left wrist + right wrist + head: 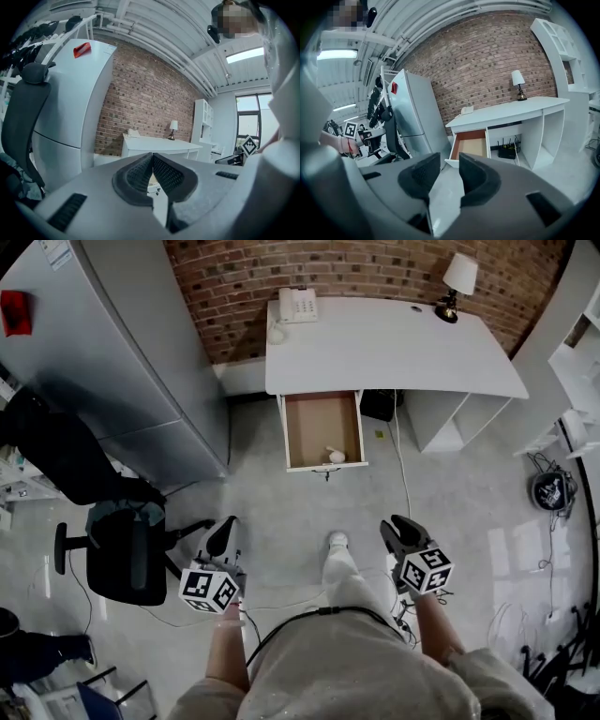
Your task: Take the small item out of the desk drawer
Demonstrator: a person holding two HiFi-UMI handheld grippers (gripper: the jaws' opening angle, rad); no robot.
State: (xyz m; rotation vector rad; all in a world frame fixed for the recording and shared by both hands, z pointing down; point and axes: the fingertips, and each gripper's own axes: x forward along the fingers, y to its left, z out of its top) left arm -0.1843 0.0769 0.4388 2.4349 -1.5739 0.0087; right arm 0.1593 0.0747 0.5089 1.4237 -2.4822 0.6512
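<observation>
The white desk (394, 343) stands against the brick wall with its drawer (305, 427) pulled open. A small white item (335, 456) lies near the drawer's front wall. Both grippers hang over the floor, well short of the drawer. My left gripper (228, 524) is shut with its pads touching at the tips (152, 157) and nothing in them. My right gripper (398, 524) is open and empty, with a gap between its pads (450, 161). The right gripper view shows the drawer (471, 145) ahead, and the item does not show there.
A tall grey cabinet (141, 362) and a black office chair (127, 549) stand at the left. On the desk are a telephone (298, 304) and a lamp (457, 282). A black box (380, 404) with cables sits under the desk. White shelves (577, 362) stand at the right.
</observation>
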